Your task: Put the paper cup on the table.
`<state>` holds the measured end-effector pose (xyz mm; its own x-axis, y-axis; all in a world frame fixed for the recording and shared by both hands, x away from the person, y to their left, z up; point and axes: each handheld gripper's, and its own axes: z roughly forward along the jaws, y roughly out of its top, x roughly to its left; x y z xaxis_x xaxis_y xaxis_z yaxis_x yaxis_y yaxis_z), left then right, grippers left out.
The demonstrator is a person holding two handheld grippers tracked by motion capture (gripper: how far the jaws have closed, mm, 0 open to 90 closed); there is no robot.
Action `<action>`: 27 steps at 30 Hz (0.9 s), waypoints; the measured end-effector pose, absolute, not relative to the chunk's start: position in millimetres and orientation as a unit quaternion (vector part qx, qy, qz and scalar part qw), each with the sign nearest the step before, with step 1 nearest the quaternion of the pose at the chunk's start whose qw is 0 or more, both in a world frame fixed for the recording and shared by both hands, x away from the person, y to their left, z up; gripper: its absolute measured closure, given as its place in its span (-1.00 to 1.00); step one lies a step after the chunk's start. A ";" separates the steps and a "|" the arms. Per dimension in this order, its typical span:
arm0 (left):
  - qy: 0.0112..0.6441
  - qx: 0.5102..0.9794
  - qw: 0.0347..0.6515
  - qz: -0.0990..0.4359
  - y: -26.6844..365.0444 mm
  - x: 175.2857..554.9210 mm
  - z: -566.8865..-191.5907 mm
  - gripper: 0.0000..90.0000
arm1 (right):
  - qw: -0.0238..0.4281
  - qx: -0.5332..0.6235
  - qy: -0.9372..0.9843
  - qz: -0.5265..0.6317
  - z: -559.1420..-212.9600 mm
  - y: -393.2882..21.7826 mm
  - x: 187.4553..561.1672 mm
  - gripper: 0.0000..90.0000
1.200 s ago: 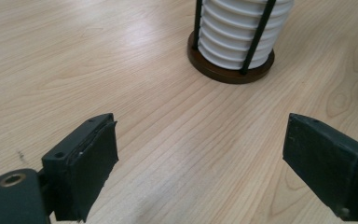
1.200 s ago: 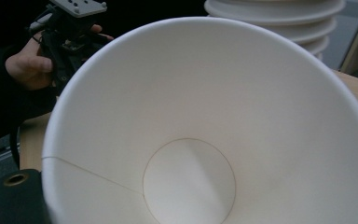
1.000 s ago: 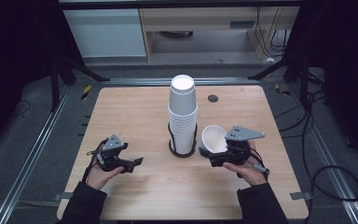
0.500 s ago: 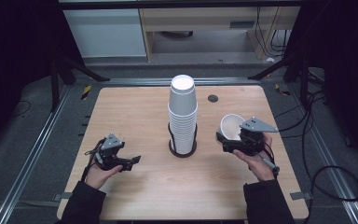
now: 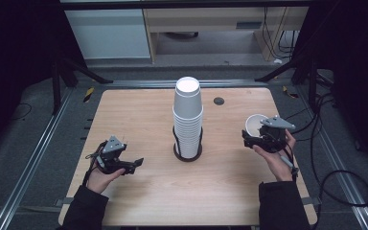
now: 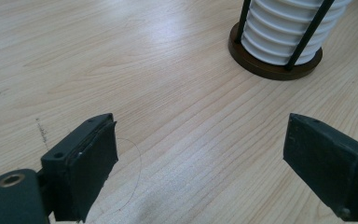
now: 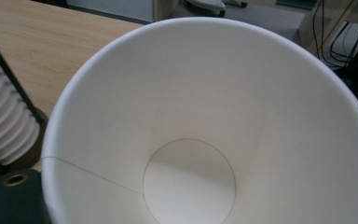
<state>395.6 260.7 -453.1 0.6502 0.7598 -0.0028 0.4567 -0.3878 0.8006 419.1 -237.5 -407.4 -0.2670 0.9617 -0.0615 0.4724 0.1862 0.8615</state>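
1. White paper cup (image 5: 255,125) sits in the right gripper (image 5: 263,136), over the desk's (image 5: 139,120) right edge, about midway along it; the cup's mouth tips up and toward the far side.
2. From the right gripper view, the cup (image 7: 205,130) shows its round bottom and one seam down the inner wall, and the jaws themselves are hidden behind it.
3. Closed around the cup is how the right gripper reads from the high view, with the person's right hand (image 5: 278,158) under it.
4. Near the desk's centre stands a tall stack of white cups (image 5: 188,117), upside down in a dark wire holder (image 5: 188,152) with a round base.
5. Wide apart and bare, the left gripper's (image 5: 117,160) jaws point toward the holder (image 6: 275,63) from near the left edge.
6. Close to the far edge lies a small dark round spot (image 5: 219,100).
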 end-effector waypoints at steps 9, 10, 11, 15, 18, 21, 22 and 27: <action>0.369 0.814 0.408 0.186 259.6 394.2 -452.9 -0.80 | 0.312 0.534 0.702 0.354 -420.6 -251.6 433.8 -0.74; 0.369 0.814 0.407 0.186 259.4 394.1 -452.8 -0.80 | 0.310 0.537 0.702 0.350 -422.6 -252.3 435.6 -0.74; 0.369 0.815 0.407 0.186 259.2 394.1 -452.9 -0.80 | 0.307 0.539 0.703 0.349 -424.2 -252.9 436.9 -0.74; 0.370 0.814 0.407 0.185 259.4 394.7 -453.5 -0.80 | 0.301 0.544 0.699 0.352 -430.9 -258.0 439.6 -0.74; 0.370 0.814 0.408 0.185 259.4 394.7 -453.5 -0.80 | 0.298 0.548 0.695 0.357 -435.9 -262.4 440.4 -0.74; 0.369 0.815 0.406 0.184 259.1 394.9 -454.0 -0.80 | 0.288 0.552 0.699 0.352 -441.6 -264.3 442.0 -0.75; 0.369 0.816 0.406 0.184 259.1 395.0 -454.3 -0.80 | 0.286 0.553 0.700 0.349 -443.3 -264.5 442.7 -0.75; 0.369 0.816 0.404 0.184 258.6 395.2 -454.9 -0.81 | 0.281 0.555 0.708 0.335 -449.5 -263.5 445.2 -0.75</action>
<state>395.2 258.6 -454.9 0.6594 0.7517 0.0019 0.4547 -0.4009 0.7953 445.2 -263.5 -449.5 -0.2268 0.9736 -0.0249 0.5972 0.1592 0.7861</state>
